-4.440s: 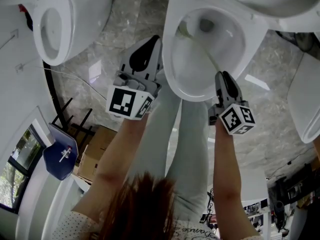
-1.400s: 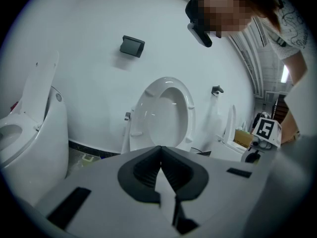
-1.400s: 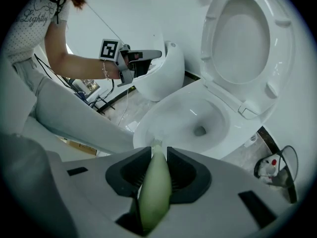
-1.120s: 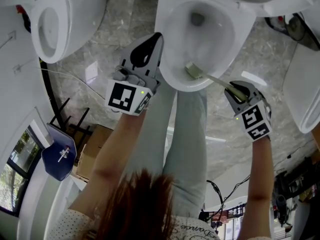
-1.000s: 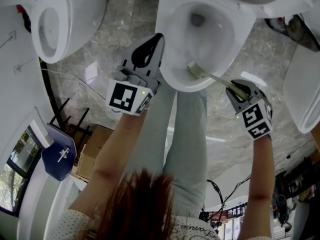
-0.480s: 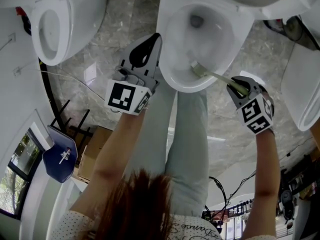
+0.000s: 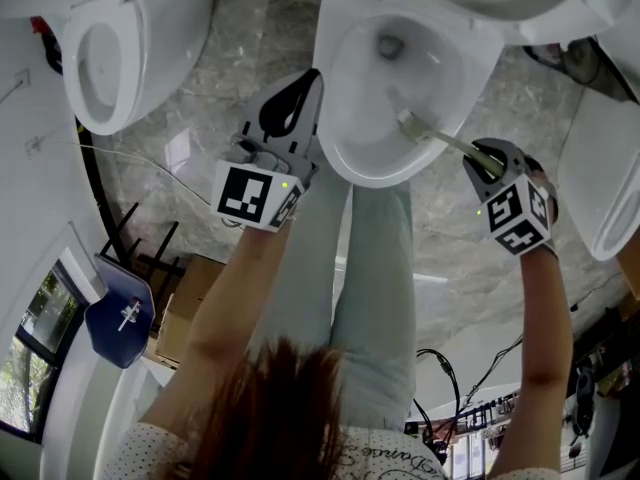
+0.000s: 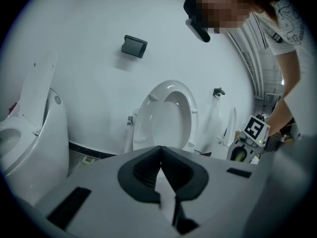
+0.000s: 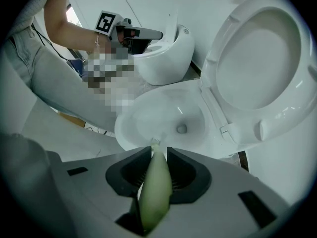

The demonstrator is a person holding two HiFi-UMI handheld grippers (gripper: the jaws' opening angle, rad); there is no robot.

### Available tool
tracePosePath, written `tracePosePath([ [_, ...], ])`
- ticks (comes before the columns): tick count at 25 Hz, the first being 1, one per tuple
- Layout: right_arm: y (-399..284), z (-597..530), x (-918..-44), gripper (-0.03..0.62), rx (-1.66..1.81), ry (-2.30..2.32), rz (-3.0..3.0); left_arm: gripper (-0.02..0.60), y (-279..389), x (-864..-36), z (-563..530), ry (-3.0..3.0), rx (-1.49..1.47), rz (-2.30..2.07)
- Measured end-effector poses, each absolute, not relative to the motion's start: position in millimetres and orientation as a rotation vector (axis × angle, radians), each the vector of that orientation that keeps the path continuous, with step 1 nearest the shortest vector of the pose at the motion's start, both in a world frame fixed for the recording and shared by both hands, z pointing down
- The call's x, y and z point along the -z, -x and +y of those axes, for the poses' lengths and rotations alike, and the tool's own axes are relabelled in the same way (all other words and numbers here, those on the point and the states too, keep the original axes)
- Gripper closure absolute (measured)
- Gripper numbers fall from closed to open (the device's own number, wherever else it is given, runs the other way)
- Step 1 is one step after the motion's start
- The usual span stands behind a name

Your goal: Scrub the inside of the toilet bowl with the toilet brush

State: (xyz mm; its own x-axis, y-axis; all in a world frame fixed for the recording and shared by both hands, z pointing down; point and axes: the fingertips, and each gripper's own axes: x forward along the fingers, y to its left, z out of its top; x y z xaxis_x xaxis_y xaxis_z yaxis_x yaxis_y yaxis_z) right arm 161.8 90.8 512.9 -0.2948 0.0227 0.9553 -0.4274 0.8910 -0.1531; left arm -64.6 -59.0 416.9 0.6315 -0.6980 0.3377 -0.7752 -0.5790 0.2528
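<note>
Over on the left a neighbouring toilet [image 7: 110, 58] stands well apart and plays no part. Next comes the left tool [image 7: 312, 80], hanging just beside the left rim of the toilet bowl [image 7: 345, 153] with its jaws pressed together on nothing. It gives no steadying there and could clip the porcelain if it drifts inward. Inside the bowl, the toilet brush [image 7: 410, 125] has its head against the right-hand inner wall, fairly high and close to the rim. On the right, the right tool [image 7: 487, 158] is clamped on the far end of the brush's pale green handle. That looks like the weak spot to me: gripped so far from the bristles, the handle may twist or slide between the jaws once pressure goes on. A stroke that rides up could also pop the head over the rim and flick water onto the marble floor [image 7: 250, 48] or the person's legs [image 7: 375, 268], which stand right against the bowl's front
</note>
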Motion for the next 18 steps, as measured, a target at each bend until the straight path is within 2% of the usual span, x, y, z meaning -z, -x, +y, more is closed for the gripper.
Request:
tracePosePath([
  [18, -174, 42, -513, 0.485, -0.267, -0.253, -1.747, 0.580, 79, -417, -73, -2.478, -0.276, -1.157],
])
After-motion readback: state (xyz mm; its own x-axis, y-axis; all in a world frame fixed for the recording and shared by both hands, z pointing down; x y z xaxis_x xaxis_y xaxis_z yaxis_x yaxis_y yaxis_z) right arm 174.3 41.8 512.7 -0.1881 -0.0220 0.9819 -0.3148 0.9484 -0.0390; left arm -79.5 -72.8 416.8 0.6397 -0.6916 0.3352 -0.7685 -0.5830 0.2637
